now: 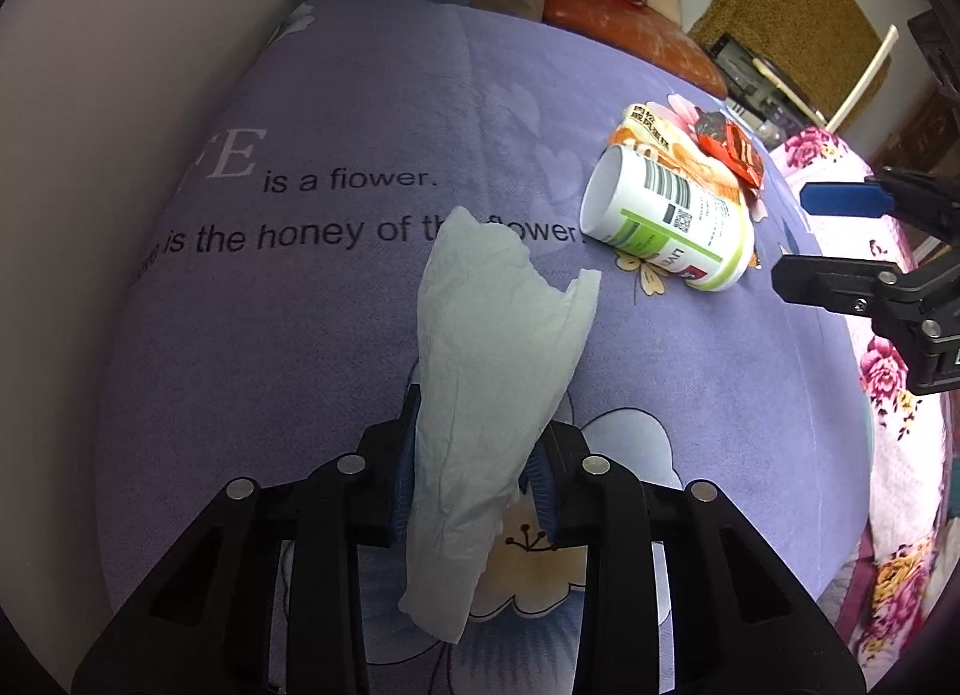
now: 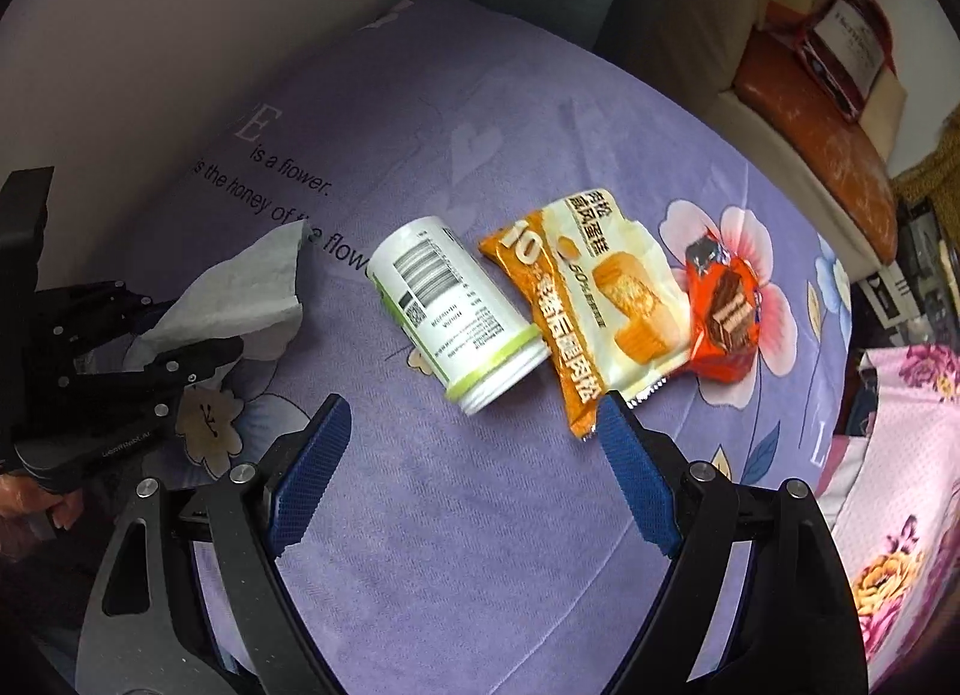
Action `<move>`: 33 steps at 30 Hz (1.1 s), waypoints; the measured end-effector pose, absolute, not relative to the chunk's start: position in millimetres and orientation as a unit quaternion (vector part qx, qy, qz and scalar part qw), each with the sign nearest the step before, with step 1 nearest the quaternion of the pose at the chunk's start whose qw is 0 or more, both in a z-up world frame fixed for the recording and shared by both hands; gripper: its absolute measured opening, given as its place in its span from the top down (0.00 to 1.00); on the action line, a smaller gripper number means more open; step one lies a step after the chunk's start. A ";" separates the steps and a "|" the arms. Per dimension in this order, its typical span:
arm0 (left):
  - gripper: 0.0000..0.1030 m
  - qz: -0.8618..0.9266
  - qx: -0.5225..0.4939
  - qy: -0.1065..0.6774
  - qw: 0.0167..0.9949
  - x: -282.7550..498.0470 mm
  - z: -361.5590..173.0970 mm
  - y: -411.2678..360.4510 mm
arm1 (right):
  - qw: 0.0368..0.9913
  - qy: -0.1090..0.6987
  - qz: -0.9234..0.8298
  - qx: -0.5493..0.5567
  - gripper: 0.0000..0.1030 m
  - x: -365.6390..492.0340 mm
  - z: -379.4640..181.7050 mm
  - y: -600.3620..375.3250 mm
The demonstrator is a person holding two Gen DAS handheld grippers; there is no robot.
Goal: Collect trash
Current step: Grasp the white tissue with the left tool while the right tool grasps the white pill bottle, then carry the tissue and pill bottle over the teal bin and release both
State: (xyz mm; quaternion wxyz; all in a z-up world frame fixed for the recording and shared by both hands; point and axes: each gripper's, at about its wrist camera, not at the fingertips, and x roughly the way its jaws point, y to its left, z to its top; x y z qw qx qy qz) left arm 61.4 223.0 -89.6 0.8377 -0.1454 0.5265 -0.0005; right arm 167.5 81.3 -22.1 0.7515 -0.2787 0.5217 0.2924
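Trash lies spread over a purple bedcover (image 1: 336,95) printed with flowers and dark lettering. Nearest in the left wrist view, at six o'clock, the left gripper (image 1: 474,455) has its blue-padded jaws closed on a crumpled white tissue (image 1: 498,335); the paper stands pinched between the pads, fans out above them toward twelve o'clock over the printed words, and hangs down below them as a loose tail. In the right wrist view the right gripper (image 2: 474,467) sits at six o'clock with its jaws spread wide and nothing between them, above bare purple cloth. Just beyond its fingertips, toward twelve o'clock, a white plastic bottle (image 2: 450,311) with a barcode label and a green band lies on its side, capless, its threaded neck pointing toward the gripper. Touching the bottle at its one o'clock side lies an orange and cream snack wrapper (image 2: 600,305) showing a picture of cake, one corner reaching down beside the right-hand finger. Farther on, at about two o'clock, a small red wrapper (image 2: 723,317) rests against the edge of the cake wrapper. At nine o'clock in the same view the left gripper and its tissue appear again, well apart from the bottle. A pink floral quilt (image 2: 900,485) borders the bedcover at three to four o'clock.
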 end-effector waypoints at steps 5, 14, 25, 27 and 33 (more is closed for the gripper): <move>0.67 0.002 -0.173 0.527 0.832 58.2 -90.5 239.2 | 0.729 0.534 0.310 -0.296 0.41 185.3 -39.0 106.3; 0.46 -0.006 -0.178 0.526 0.832 62.1 -89.9 243.7 | 0.700 0.564 0.327 -0.292 0.41 210.2 -69.9 125.0; 0.74 0.008 -0.153 0.515 0.843 68.6 -88.0 222.8 | 0.734 0.587 0.310 -0.142 0.46 197.1 -58.4 66.6; 0.78 0.003 -0.158 0.512 0.844 67.7 -84.7 219.4 | 0.737 0.594 0.304 -0.110 0.46 191.6 -56.8 49.5; 0.78 -0.024 -0.147 0.510 0.847 64.3 -72.5 188.2 | 0.748 0.596 0.285 -0.056 0.46 168.6 -56.3 1.7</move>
